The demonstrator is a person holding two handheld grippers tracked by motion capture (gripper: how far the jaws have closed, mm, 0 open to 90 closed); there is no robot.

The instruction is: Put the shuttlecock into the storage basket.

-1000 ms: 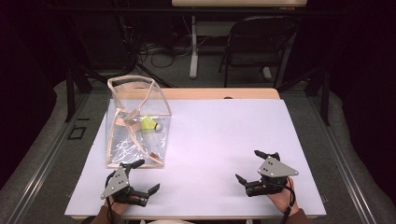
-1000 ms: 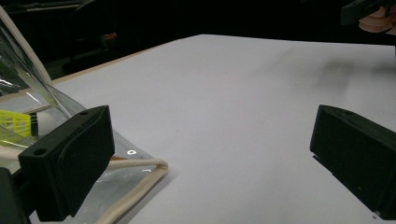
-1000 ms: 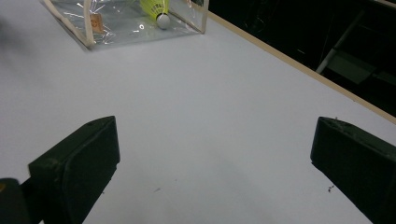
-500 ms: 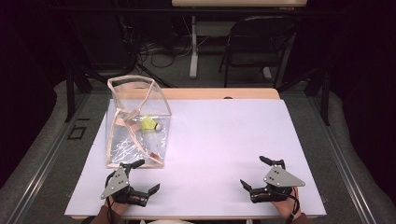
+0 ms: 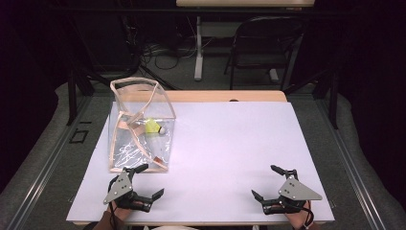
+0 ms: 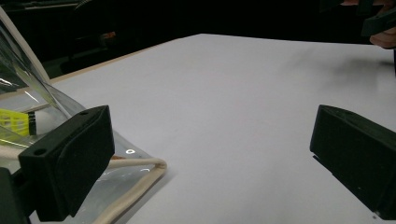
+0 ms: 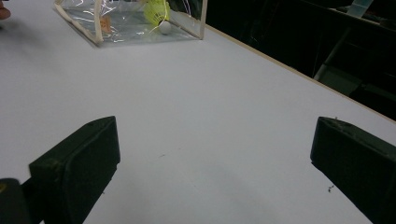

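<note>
1. The left tongs (image 5: 145,181) sit at the lower left of the high view. They rest low on the white tabletop (image 5: 230,143).
2. The jaws of the left tongs are spread wide apart. They hold nothing.
3. The right tongs (image 5: 269,182) sit at the lower right of the high view, near the front edge of the tabletop. Their jaws are spread wide too, and nothing is between them.
4. A clear plastic bag (image 5: 139,127) with a pale cream trim stands at the left of the high view, above the left tongs. Its mouth is open at the top.
5. The near bottom corner of the bag is just beside one jaw of the left tongs. In the left gripper view the bag's trim (image 6: 135,179) lies at the lower left, right next to the left-hand jaw. It is hard to tell if they touch.
6. A yellow shuttlecock (image 5: 154,127) with a white tip lies inside the bag, near its right wall.
7. In the right gripper view the bag (image 7: 126,21) and the shuttlecock (image 7: 156,11) show at the top of the frame, well apart from the jaws.
8. A dark chair (image 5: 261,45) stands on the floor beyond the tabletop, at the upper right of the high view.
</note>
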